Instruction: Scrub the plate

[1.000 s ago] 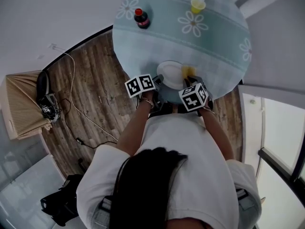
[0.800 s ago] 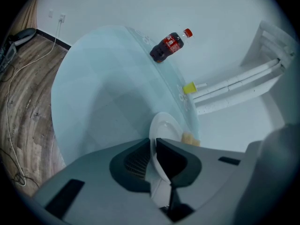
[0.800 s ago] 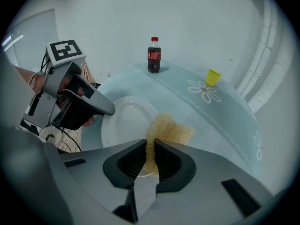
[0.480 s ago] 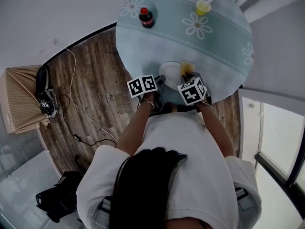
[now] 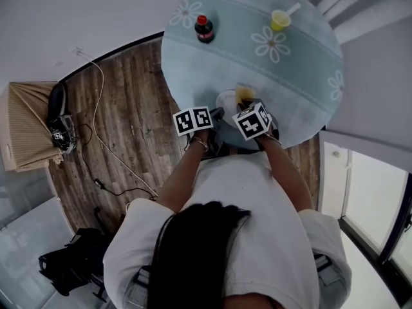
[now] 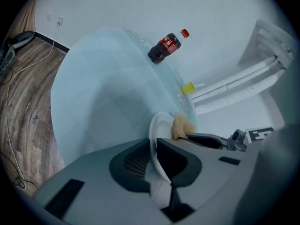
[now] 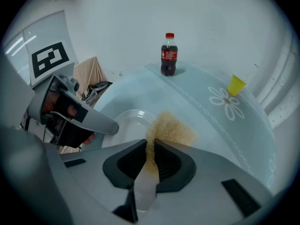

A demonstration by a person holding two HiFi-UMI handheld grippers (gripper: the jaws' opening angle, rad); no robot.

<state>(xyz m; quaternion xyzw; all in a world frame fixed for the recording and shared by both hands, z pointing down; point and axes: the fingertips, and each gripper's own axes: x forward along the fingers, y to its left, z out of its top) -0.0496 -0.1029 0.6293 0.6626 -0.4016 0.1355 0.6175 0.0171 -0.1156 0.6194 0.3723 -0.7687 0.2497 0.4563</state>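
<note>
A white plate [image 6: 160, 122] stands tilted on its edge over the near rim of the round table, and my left gripper [image 6: 153, 146] is shut on its rim. A tan sponge [image 7: 171, 128] is pinched in my right gripper [image 7: 151, 146] and lies against the plate's [image 7: 127, 122] right side. From the head view the plate [image 5: 226, 99] and sponge [image 5: 244, 94] sit just beyond the left gripper [image 5: 217, 114] and right gripper [image 5: 248, 106]. Most of the plate's lower part is hidden by the jaws.
The light blue table [image 5: 296, 76] with daisy prints carries a cola bottle [image 5: 204, 29] at the far left and a yellow cup [image 5: 280, 20] at the far side. A cable [image 5: 96, 134] runs over the wooden floor beside a beige covered stand [image 5: 29, 131].
My right gripper has slid the sponge leftward across the plate, closer to the left gripper. The left gripper has kept the plate in place.
</note>
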